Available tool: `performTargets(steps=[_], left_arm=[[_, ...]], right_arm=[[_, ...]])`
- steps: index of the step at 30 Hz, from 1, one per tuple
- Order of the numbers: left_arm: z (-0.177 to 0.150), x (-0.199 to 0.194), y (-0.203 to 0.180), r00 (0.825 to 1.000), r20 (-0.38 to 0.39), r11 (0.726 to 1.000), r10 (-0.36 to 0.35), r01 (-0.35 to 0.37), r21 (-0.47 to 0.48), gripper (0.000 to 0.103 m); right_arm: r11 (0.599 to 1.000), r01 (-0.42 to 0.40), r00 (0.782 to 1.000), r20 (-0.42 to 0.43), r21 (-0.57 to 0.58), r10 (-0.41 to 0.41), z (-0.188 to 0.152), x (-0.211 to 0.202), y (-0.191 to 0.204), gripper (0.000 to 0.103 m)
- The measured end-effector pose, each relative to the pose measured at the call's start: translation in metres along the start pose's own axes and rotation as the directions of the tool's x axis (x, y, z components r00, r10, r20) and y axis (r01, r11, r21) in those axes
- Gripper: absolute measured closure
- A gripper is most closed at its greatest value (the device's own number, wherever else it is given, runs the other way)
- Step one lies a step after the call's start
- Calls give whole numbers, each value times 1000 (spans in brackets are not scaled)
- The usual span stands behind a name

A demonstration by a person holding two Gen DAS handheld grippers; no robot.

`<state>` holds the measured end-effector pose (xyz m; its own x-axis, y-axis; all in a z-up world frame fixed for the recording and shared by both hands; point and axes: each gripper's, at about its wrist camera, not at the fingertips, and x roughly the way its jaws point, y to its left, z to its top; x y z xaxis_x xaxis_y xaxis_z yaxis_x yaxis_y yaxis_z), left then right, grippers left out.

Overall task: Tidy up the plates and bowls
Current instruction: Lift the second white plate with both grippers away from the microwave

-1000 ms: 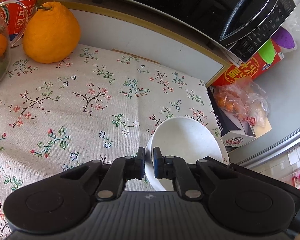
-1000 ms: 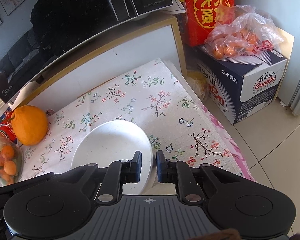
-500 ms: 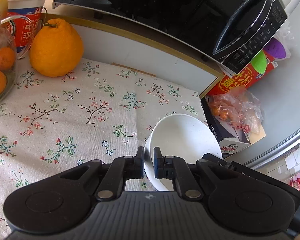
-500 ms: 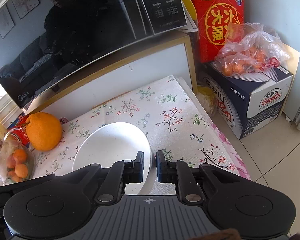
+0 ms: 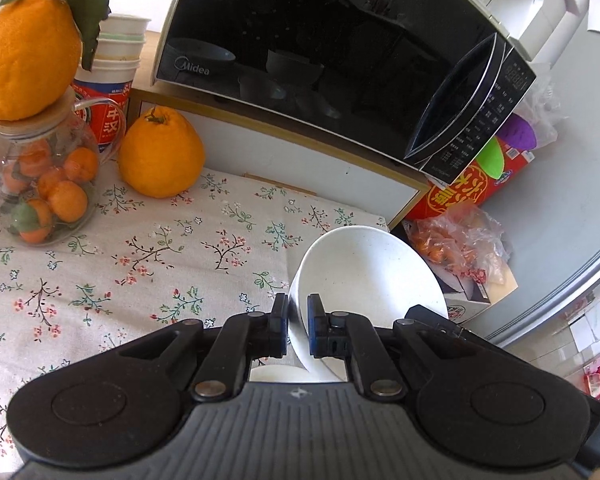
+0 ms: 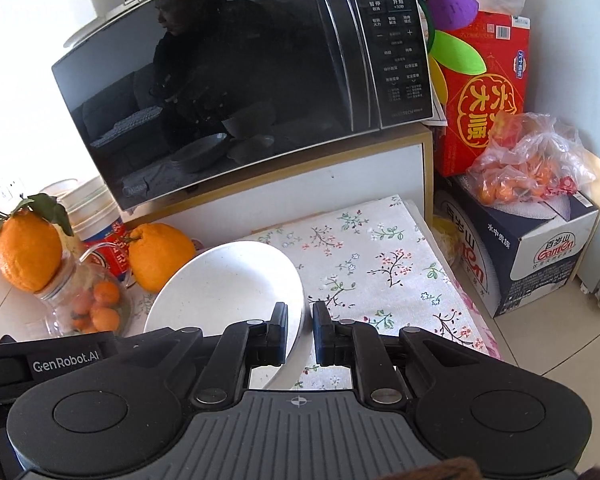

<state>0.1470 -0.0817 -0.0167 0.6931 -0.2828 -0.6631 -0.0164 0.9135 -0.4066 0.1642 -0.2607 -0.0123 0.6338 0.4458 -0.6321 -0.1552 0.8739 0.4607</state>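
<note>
In the left wrist view, the left tongs (image 5: pixel 298 326) are closed on the near left rim of a white bowl (image 5: pixel 364 276), held tilted above the right part of the table (image 5: pixel 140 256) with its flowered cloth. The bowl looks smooth, stiff, probably breakable and slippery, so the thin rim is the natural place to hold. In the right wrist view, the right tongs (image 6: pixel 300 332) pinch the near right rim of the same bowl (image 6: pixel 224 288), round and matte with fine speckles.

wrist views, angled down, bowl (image 5: pixel 368 276) shared
</note>
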Motion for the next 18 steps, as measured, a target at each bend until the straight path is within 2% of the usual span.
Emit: performTargets(steps=[10,18], left_arm=[[-9,-38,-1,999,31,999,-32,32,-4,94],[-22,-60,-6,1000,18,1000,1,-1,12,94]], right_arm=[[1000,-4,999,32,-31,5,-10,-37,12,89],[997,-8,1000,-7,-76,8,-20,-56,19,89]])
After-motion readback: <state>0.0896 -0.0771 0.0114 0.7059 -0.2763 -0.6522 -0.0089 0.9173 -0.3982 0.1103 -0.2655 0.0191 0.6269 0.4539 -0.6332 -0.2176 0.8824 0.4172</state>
